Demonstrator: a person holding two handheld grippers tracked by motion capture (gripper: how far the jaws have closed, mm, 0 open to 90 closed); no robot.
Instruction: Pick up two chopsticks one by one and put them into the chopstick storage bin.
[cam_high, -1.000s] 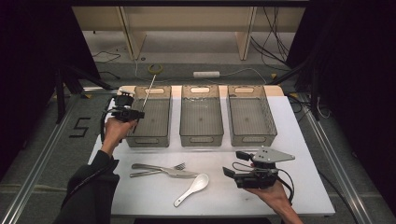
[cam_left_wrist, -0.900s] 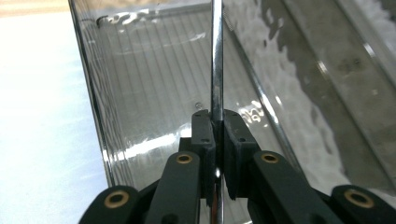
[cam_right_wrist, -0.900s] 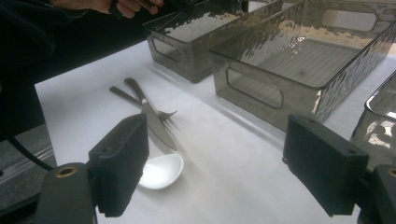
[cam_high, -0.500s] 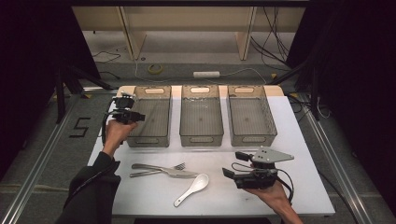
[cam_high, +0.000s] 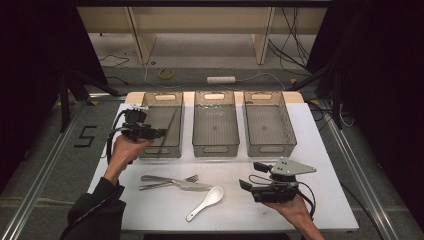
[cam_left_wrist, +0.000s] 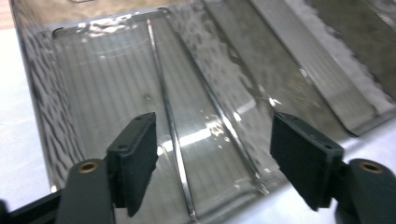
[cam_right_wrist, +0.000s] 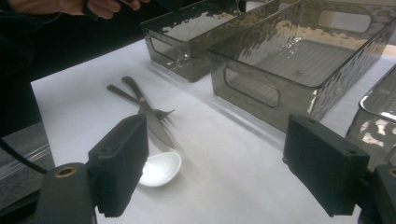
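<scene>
A thin metal chopstick (cam_high: 169, 131) lies slanted inside the far-left smoked clear plastic bin (cam_high: 150, 150). The left gripper (cam_high: 155, 133) hangs above it, jaws apart and empty. The stick looks light, stiff and slippery, so pinch mid-length. The right gripper (cam_high: 248, 177) waits open near the white ceramic spoon (cam_high: 206, 201).

white spoon (cam_high: 206, 201); smoky grey rippled bins (cam_high: 214, 125); black claws

Left tool (cam_high: 159, 133) is raised with jaws spread wide; right tool (cam_high: 252, 176) hangs low, jaws likewise apart.
</scene>
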